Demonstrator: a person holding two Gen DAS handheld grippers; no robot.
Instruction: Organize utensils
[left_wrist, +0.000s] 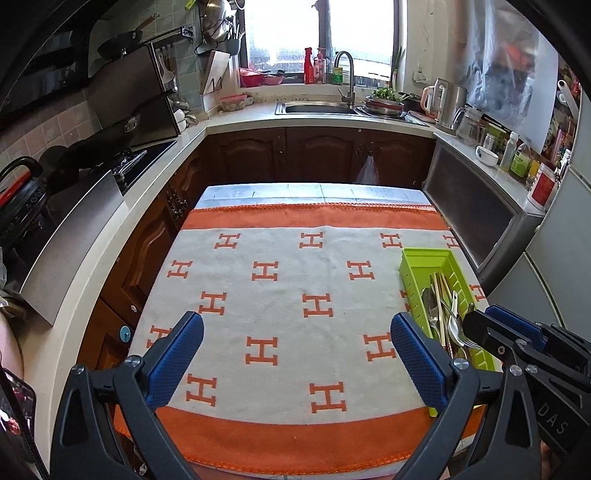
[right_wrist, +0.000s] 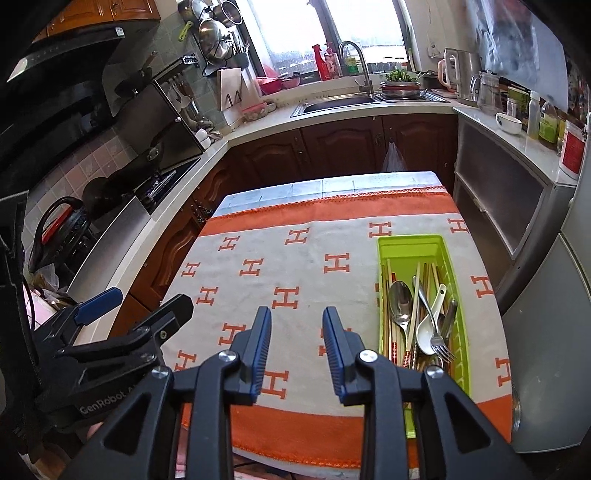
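Observation:
A lime-green utensil tray (right_wrist: 410, 247) (left_wrist: 417, 258) lies along the right side of the towel-covered table. In it are a steel spoon (right_wrist: 400, 299), a white ceramic spoon (right_wrist: 428, 332), a fork (right_wrist: 441, 343) and several chopsticks (right_wrist: 415, 295). My left gripper (left_wrist: 297, 332) hovers above the middle of the towel, open wide, nothing between its blue pads. My right gripper (right_wrist: 297, 328) hangs left of the tray, open about halfway and empty. In the left wrist view the right gripper (left_wrist: 491, 321) reaches in over the tray's near end.
The white towel (left_wrist: 280, 295) with orange H marks and orange borders covers the table. Kitchen counters ring the table: a stove (left_wrist: 122, 162) on the left, a sink (left_wrist: 317, 107) at the back, bottles and a bowl (left_wrist: 487, 157) on the right.

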